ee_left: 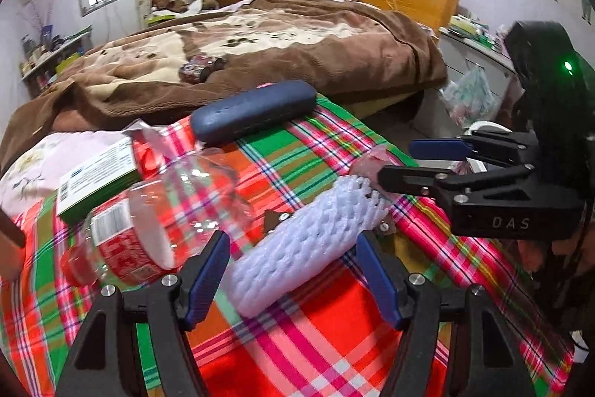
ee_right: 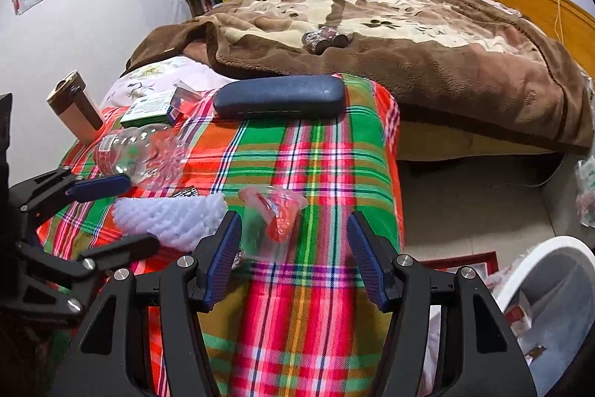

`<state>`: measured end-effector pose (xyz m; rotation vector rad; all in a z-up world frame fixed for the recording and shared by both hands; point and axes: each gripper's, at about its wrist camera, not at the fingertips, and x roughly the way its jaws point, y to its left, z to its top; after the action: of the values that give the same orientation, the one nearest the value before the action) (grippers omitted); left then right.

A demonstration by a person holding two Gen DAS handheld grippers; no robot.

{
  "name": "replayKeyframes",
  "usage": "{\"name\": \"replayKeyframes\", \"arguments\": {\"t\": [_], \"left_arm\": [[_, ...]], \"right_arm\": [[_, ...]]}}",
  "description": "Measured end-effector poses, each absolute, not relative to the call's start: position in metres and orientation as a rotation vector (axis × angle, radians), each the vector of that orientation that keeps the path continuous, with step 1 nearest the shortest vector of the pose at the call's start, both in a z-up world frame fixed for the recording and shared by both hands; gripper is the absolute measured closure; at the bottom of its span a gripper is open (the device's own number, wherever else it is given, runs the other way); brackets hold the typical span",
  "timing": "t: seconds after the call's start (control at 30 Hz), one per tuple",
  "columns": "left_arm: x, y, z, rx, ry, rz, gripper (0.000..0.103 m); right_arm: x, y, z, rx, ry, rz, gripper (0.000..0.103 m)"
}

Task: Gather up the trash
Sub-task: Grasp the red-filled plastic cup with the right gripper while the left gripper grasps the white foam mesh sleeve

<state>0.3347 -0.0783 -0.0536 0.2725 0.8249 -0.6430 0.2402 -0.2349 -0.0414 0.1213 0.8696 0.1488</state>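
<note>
On the bed, a bright plaid cloth (ee_right: 319,151) covers the near corner, and the trash lies scattered on it. The white foam fruit net (ee_left: 297,244) lies slantwise at the cloth's middle. The left gripper (ee_left: 293,278) hangs low over the net's near end with its blue pads spread wider than the net, one on each side, neither pressing on it; it holds nothing. Just left of the net lies a clear plastic bottle (ee_left: 163,211) on its side, red cap toward the camera, its body close to the left gripper's left pad. Beyond the bottle sits a green and white carton (ee_left: 98,179), partly under a clear wrapper.

Right of the net, a crumpled clear plastic cup (ee_right: 273,222) with red inside lies on the cloth. The right gripper (ee_right: 293,255) hovers just short of the cup, jaws well apart and empty; the cup sits ahead of the gap, nearer the left pad. In the left wrist view this gripper's fingertip overlaps the far end of the net.

At the cloth's far edge lies a dark blue glasses case (ee_right: 279,97), with a brown blanket (ee_right: 427,62) behind it. Off the cloth's right edge, a white bin (ee_right: 554,307) stands on the floor.
</note>
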Motion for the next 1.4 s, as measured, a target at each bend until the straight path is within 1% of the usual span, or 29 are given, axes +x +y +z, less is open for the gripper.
{"name": "replayKeyframes", "arguments": {"t": [0.17, 0.23, 0.3, 0.37, 0.43, 0.6, 0.77, 0.8, 0.83, 0.87, 1.13, 1.4], "left_arm": [[0.337, -0.085, -0.058, 0.319, 0.837, -0.661, 0.033], [0.338, -0.087, -0.060, 0.333, 0.843, -0.671, 0.033], [0.341, -0.089, -0.062, 0.336, 0.855, -0.677, 0.033], [0.342, -0.090, -0.064, 0.338, 0.862, -0.683, 0.033], [0.343, -0.091, -0.065, 0.339, 0.864, -0.696, 0.042], [0.342, -0.094, -0.065, 0.365, 0.873, -0.708, 0.056], [0.342, -0.091, -0.065, 0.355, 0.878, -0.705, 0.063], [0.342, -0.091, -0.065, 0.349, 0.878, -0.704, 0.064], [0.341, -0.090, -0.065, 0.345, 0.879, -0.704, 0.065], [0.340, -0.089, -0.064, 0.341, 0.876, -0.701, 0.065], [0.336, -0.074, -0.064, 0.270, 0.900, -0.692, 0.066], [0.310, -0.057, -0.062, 0.223, 0.908, -0.659, 0.067]], "right_arm": [[0.246, -0.236, -0.045, 0.126, 0.896, 0.160, 0.043], [0.249, -0.236, -0.046, 0.122, 0.900, 0.166, 0.050], [0.252, -0.236, -0.047, 0.115, 0.906, 0.167, 0.054], [0.255, -0.234, -0.049, 0.120, 0.915, 0.178, 0.055], [0.257, -0.235, -0.051, 0.122, 0.923, 0.187, 0.055], [0.261, -0.232, -0.053, 0.084, 0.932, 0.216, 0.055], [0.265, -0.229, -0.055, 0.043, 0.933, 0.213, 0.055], [0.265, -0.229, -0.055, 0.044, 0.928, 0.210, 0.062], [0.265, -0.230, -0.055, 0.048, 0.926, 0.206, 0.069], [0.265, -0.230, -0.055, 0.053, 0.925, 0.203, 0.072], [0.259, -0.234, -0.055, 0.092, 0.911, 0.216, 0.072], [0.240, -0.227, -0.053, 0.090, 0.909, 0.227, 0.072]]}}
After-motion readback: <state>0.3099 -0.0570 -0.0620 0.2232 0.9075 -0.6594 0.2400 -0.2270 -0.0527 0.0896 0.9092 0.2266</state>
